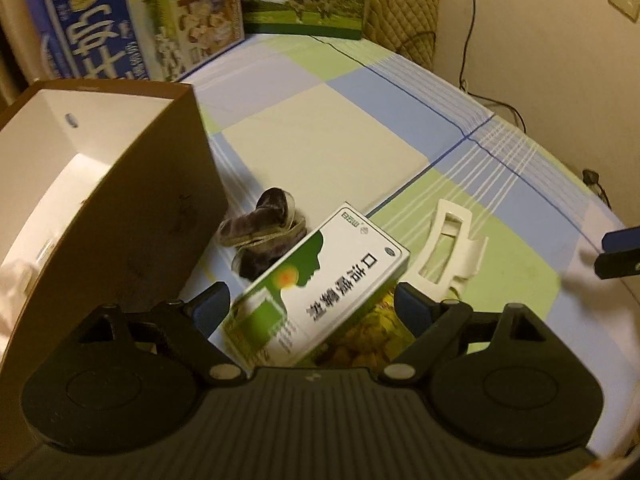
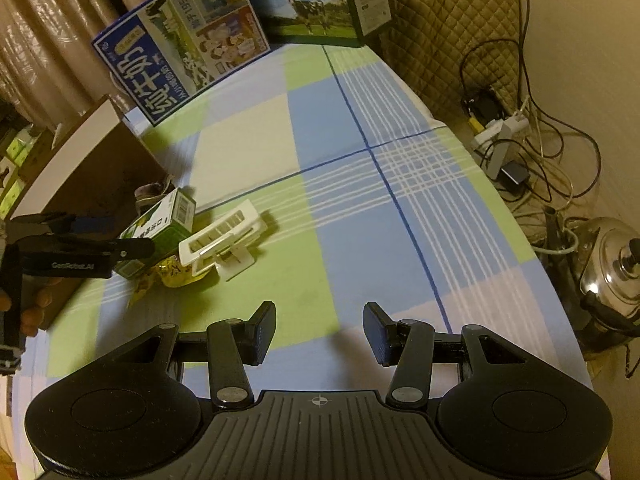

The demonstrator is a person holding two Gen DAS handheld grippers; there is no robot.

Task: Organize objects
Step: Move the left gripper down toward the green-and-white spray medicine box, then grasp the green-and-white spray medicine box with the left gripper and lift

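Brown box left of medicine carton, white clip right

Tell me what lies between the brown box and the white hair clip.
In the left wrist view: the dark scrunchie and the green-and-white medicine box, between the brown box and white hair clip.

A checked cloth in blue, green and cream covers the surface. On it at the left stand a brown box, a dark furry scrunchie, a white hair clip and a yellow packet. Two milk cartons stand at the far edge.
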